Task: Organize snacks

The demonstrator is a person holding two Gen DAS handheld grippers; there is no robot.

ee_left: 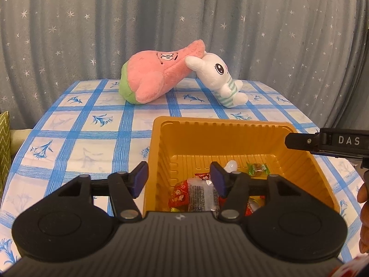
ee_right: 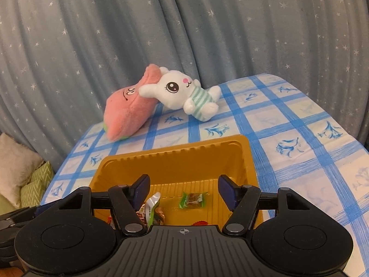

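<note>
An orange plastic tray (ee_left: 159, 143) sits on the blue checked tablecloth and holds several wrapped snacks: a green-ended candy (ee_left: 257, 169), a clear packet (ee_left: 200, 191) and red wrappers (ee_left: 178, 195). My left gripper (ee_left: 180, 180) is open and empty, straddling the tray's left wall. My right gripper (ee_right: 184, 190) is open and empty above the tray (ee_right: 175, 154), over the green-ended candy (ee_right: 193, 199). A green and white packet (ee_right: 152, 204) lies by its left finger. The right gripper's finger also shows in the left wrist view (ee_left: 322, 142).
A pink plush (ee_left: 156, 76) and a white bunny plush (ee_left: 219, 78) lie at the far edge of the table, before a grey starred curtain. Green patterned cushions (ee_right: 34, 184) sit left of the table. The cloth (ee_right: 299, 161) stretches right of the tray.
</note>
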